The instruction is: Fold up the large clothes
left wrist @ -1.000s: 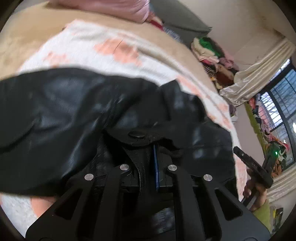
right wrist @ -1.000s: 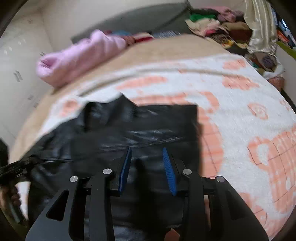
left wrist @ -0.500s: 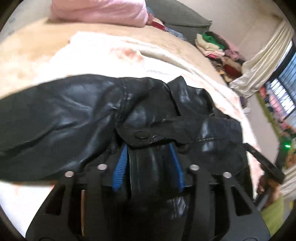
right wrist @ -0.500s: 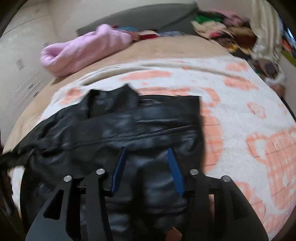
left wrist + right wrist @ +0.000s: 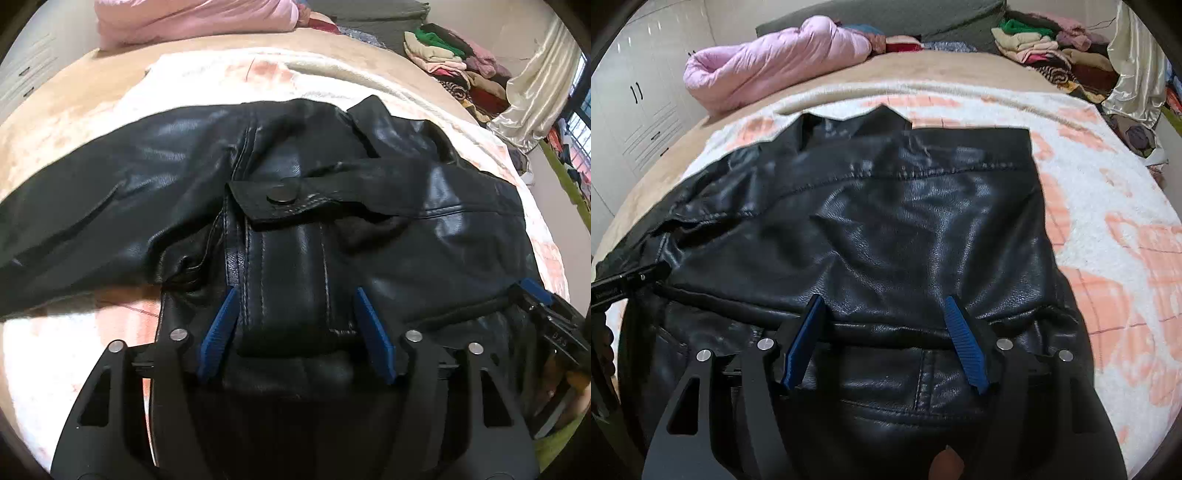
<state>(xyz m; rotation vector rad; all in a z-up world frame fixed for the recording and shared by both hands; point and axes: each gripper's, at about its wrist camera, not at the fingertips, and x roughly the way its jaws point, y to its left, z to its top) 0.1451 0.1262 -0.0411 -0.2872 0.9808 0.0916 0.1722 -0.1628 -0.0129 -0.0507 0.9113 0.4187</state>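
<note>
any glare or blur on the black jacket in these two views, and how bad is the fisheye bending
Left wrist view: soft white sheen on the black leather jacket, snap button sharp, blanket washed out at the lower left. Right wrist view: speckled highlights on the jacket's middle, stitching slightly soft, blanket edge bowed by the fisheye.

Your bed (image 5: pixel 960 68) carries a white-and-orange blanket (image 5: pixel 1115 236); on it lies the black leather jacket (image 5: pixel 886 229), with a pink quilt (image 5: pixel 768 70) behind.
</note>
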